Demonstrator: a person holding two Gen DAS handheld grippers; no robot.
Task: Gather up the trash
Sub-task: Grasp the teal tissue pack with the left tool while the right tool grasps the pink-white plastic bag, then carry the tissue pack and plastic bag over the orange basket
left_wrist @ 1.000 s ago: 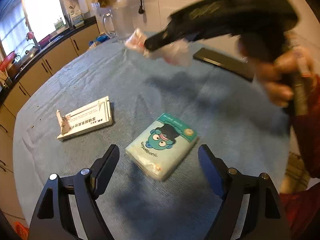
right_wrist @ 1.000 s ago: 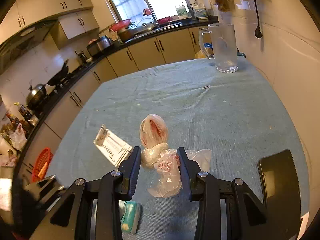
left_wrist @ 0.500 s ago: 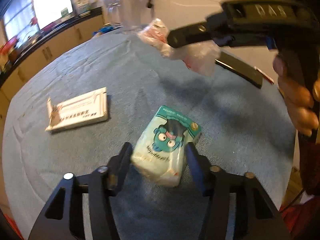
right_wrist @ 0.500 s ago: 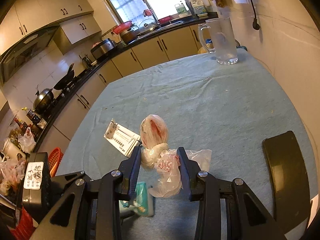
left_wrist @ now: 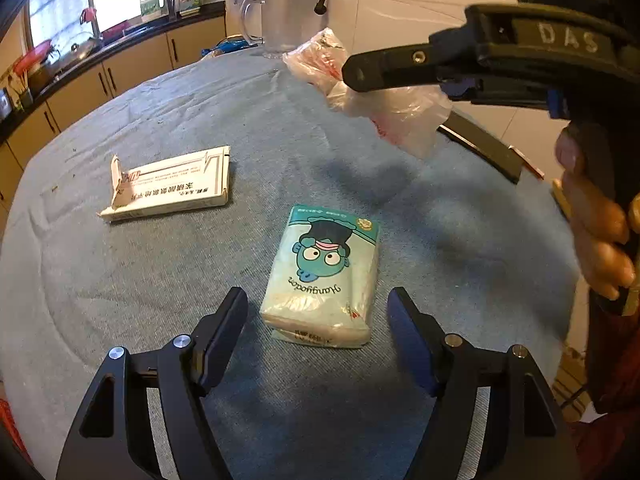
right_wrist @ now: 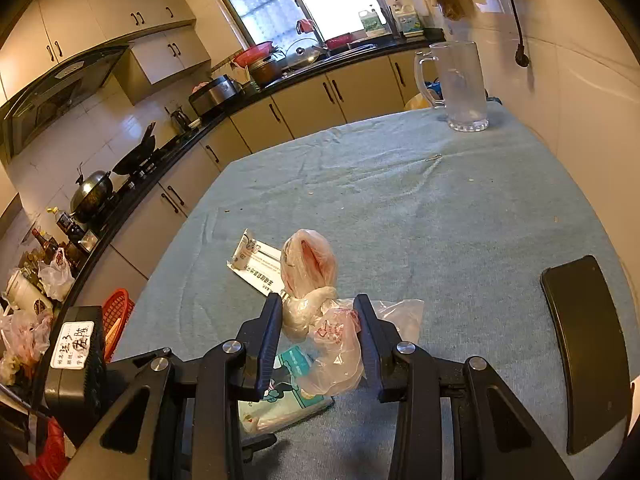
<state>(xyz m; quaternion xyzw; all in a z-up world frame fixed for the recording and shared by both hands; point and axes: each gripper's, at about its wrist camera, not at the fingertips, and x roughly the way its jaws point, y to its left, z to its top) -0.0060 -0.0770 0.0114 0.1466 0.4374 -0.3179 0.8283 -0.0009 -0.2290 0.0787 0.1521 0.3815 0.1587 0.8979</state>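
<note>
The left gripper [left_wrist: 318, 312] has reopened around the tissue pack [left_wrist: 324, 276], ungrabbed; the right gripper [right_wrist: 318, 332] at two o'clock keeps clamping the plastic bag [right_wrist: 316, 300].

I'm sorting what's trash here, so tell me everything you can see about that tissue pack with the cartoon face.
The tissue pack is a soft, pale green plastic-wrapped packet, apparently sealed, printed with a teal cartoon face in a black hat under a teal band. It lies flat, face up, on the blue-grey tablecloth, between the open fingers of the left gripper, touching neither. The white carton lies apart from it.
</note>
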